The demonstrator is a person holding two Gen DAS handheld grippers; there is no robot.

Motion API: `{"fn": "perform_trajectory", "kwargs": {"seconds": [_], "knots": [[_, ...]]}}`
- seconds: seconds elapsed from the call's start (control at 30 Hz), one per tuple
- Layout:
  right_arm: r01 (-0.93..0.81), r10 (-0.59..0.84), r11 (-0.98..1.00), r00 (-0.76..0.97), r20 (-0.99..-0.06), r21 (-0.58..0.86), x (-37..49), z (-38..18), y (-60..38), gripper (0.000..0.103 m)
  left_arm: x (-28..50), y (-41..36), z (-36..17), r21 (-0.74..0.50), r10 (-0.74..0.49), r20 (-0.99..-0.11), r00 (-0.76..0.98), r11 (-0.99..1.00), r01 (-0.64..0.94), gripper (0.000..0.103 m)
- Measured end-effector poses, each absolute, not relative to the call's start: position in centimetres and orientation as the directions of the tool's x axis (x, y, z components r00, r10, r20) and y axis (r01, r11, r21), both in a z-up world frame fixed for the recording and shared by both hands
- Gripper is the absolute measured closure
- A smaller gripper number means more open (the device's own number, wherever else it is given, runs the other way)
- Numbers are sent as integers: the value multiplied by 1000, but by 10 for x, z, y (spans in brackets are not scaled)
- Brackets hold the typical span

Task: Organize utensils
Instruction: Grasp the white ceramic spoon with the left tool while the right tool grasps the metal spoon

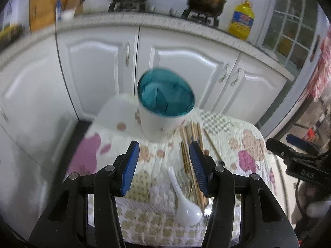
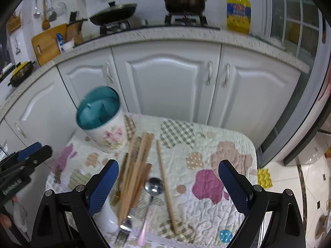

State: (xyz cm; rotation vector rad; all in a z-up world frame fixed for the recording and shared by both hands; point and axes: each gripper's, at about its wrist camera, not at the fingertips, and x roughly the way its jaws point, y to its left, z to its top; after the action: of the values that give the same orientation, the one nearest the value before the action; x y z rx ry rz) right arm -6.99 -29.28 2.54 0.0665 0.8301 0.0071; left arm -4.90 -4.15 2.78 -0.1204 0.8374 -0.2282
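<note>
Both your left gripper (image 1: 164,161) and right gripper (image 2: 168,186) are released, empty. The white ceramic soup spoon (image 1: 184,202), lower centre, looks slick and breakable; pinch its narrow handle mid-length.

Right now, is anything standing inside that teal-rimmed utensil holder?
No. The utensil holder shows only bare dividers, while the chopsticks and metal spoon lie on the quilted cloth.

You are seeing the holder (image 2: 101,119) standing far left on the table (image 2: 217,186), chopsticks (image 2: 138,169) lying right of it, spoons (image 2: 152,188) nearer.
</note>
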Motion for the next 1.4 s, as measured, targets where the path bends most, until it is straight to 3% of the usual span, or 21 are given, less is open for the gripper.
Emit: {"fn": "perform_trajectory", "kwargs": {"seconds": [0.2,0.33,0.4,0.47,0.6,0.9,1.07,1.4], "knots": [[-24,106,993,610,-785,115,-55,-15,-304,10,-38,-36,-11,-267,-300,-784,544,953,141,53],[-86,179,984,560,-808,159,-49,-42,-299,26,-28,-42,-33,-313,-349,-806,479,937,156,53],[-121,231,973,532,-815,197,-45,-56,-297,44,-21,-47,-46,-333,-373,-818,438,928,169,53],[-152,291,957,494,-819,248,-40,-69,-296,55,-15,-52,-59,-341,-384,-832,401,923,177,53],[-204,377,926,449,-810,318,-32,-85,-296,62,-7,-57,-77,-339,-389,-848,361,920,195,55],[-282,564,822,274,-779,495,-24,-107,-292,63,7,-62,-96,-333,-390,-868,308,916,224,58],[-252,518,851,248,-819,462,-26,-124,-298,63,10,-67,-105,-327,-386,-878,284,916,234,58],[-282,534,841,301,-790,462,14,-128,-303,62,20,-79,-107,-305,-389,-881,270,902,305,61]]}}
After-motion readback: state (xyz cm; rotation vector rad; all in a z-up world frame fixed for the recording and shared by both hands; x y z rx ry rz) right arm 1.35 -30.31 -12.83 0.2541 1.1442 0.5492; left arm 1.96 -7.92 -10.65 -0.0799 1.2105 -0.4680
